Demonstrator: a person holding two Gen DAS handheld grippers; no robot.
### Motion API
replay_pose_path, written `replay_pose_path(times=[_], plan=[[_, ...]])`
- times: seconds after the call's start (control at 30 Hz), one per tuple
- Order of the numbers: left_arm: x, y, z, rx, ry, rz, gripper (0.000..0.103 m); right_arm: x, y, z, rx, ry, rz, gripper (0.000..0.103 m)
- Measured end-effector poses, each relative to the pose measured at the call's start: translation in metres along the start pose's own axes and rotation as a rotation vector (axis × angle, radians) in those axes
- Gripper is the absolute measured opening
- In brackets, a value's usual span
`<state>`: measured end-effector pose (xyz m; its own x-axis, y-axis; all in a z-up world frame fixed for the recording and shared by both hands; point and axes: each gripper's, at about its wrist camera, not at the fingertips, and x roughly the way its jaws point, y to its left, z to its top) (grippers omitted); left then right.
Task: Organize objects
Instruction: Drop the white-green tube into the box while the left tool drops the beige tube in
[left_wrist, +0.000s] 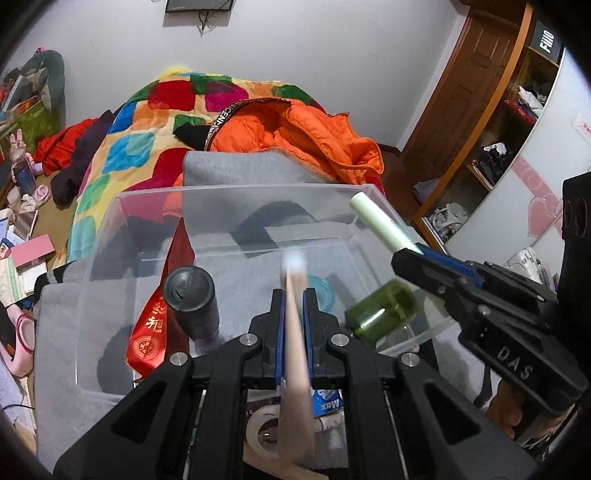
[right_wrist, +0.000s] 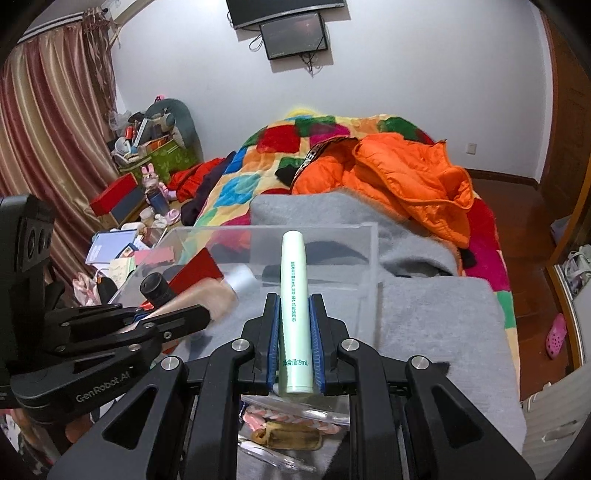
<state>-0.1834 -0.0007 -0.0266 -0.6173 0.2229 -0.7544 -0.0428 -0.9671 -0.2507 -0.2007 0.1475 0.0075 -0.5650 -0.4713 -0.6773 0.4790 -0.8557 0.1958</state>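
My left gripper (left_wrist: 294, 299) is shut on a beige tube with a silver cap (left_wrist: 294, 314), held over the near wall of a clear plastic bin (left_wrist: 236, 194). The bin holds a dark bottle with a black cap (left_wrist: 192, 299), a red packet with gold print (left_wrist: 155, 325) and a green bottle (left_wrist: 382, 308). My right gripper (right_wrist: 295, 306) is shut on a pale green tube (right_wrist: 293, 295), pointing at the bin (right_wrist: 332, 230). The right gripper shows in the left wrist view (left_wrist: 410, 254) at the bin's right rim. The left gripper shows in the right wrist view (right_wrist: 199, 314), holding the beige tube (right_wrist: 218, 291).
The bin stands on a grey blanket (right_wrist: 436, 314) on a bed with a colourful quilt (left_wrist: 122, 147) and an orange jacket (right_wrist: 406, 177). A tape roll (left_wrist: 266, 432) and a bag of small items (right_wrist: 291, 432) lie below the grippers. Clutter fills the floor at left (right_wrist: 125, 251).
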Motion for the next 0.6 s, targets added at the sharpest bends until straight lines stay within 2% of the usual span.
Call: replay_pose_path(times=[0.2, 0.4, 0.47, 0.6], plan=[[0.005, 0.002, -0.001, 0.003, 0.019, 0.006, 0.009, 0.01, 0.002, -0.004, -0.001, 0.03, 0.015, 0.014], [0.002, -0.002, -0.004, 0.011, 0.017, -0.002, 0.014, 0.014, 0.003, -0.011, -0.013, 0.054, 0.014, 0.014], [-0.002, -0.003, -0.005, 0.015, 0.007, 0.015, 0.028, 0.011, 0.004, -0.013, -0.02, 0.054, 0.013, 0.014], [-0.012, -0.003, -0.006, 0.024, -0.016, 0.035, 0.038, 0.005, 0.005, -0.016, -0.029, 0.055, 0.023, 0.015]])
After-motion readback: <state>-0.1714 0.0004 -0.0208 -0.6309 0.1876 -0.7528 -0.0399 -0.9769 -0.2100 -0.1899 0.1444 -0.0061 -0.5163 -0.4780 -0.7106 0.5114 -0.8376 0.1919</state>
